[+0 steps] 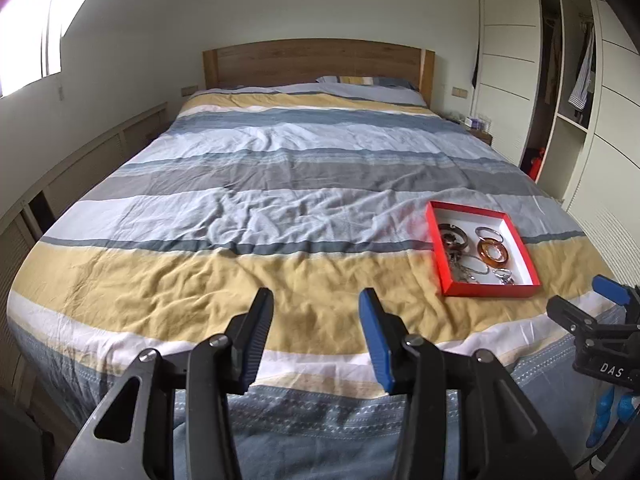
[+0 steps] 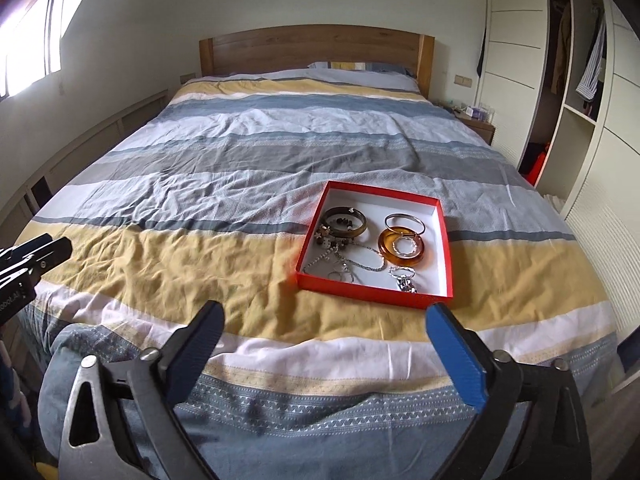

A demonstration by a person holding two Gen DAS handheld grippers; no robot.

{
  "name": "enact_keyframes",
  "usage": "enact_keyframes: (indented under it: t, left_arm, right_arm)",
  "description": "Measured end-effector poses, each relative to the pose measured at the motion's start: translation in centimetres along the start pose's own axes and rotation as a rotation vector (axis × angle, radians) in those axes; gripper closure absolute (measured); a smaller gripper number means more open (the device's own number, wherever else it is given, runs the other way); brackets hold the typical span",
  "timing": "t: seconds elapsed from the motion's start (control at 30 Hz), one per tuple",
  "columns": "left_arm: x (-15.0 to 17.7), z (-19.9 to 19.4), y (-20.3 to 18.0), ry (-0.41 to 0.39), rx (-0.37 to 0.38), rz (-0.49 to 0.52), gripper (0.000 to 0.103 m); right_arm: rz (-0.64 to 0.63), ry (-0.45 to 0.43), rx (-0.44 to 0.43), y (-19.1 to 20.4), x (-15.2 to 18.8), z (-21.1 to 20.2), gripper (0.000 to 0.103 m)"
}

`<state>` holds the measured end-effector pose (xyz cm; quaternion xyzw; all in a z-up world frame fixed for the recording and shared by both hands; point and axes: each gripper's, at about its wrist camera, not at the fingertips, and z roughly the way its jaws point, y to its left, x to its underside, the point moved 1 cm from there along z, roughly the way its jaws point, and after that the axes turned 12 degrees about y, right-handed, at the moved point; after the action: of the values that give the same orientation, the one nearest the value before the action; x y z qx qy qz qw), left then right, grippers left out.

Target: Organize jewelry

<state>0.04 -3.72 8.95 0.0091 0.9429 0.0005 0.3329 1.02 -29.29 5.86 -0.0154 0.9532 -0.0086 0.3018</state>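
A shallow red box [image 2: 450, 256] with a white inside lies on the striped bedspread near the bed's foot; it also shows in the left wrist view [image 1: 434, 240]. In it lie a dark bangle [image 2: 345, 221], an amber bangle [image 2: 403, 249], a thin silver bangle [image 2: 405, 222], silver chains [image 2: 352, 266] and a small charm [image 2: 406, 282]. My left gripper [image 1: 316, 312] is open and empty, over the foot of the bed, left of the box. My right gripper [image 2: 324, 324] is wide open and empty, just short of the box's near edge.
The bed [image 2: 260, 152] has a wooden headboard [image 2: 316, 50] and pillows at the far end. A bedside table [image 2: 476, 124] and an open wardrobe [image 2: 576, 80] stand on the right. Low cabinets [image 2: 80, 148] and a window run along the left wall.
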Motion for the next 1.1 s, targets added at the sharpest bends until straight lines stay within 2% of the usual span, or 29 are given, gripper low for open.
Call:
enact_keyframes:
  t: [0.5,0.77,0.93,1.03,1.1]
  left_arm:
    - [4.0,-2.7,1.8,-0.042,-0.171,-0.03,0.06]
    - [4.5,-4.9,2.2,-0.082,-0.173,-0.043,0.06]
    - [4.7,-5.8,2.3,-0.109,-0.135,-0.057,0.059]
    - [4.7,-5.6,2.3,-0.107,-0.124,-0.063,0.05]
    - [4.7,-5.1,2.3,-0.099,-0.122,-0.062,0.049]
  right_arm:
    - [0.019,-0.078,0.015,0.4,2.8,-2.5,0.001]
    - [0.024,-0.123,-0.001,0.8,3.2,-4.1,0.001]
    - [0.017,-0.151,0.003,1.1,3.3,-4.8,0.001]
    - [0.015,-0.161,0.014,1.2,3.3,-4.9,0.001]
    - [0.008,-0.168,0.028,1.3,3.2,-4.9,0.001]
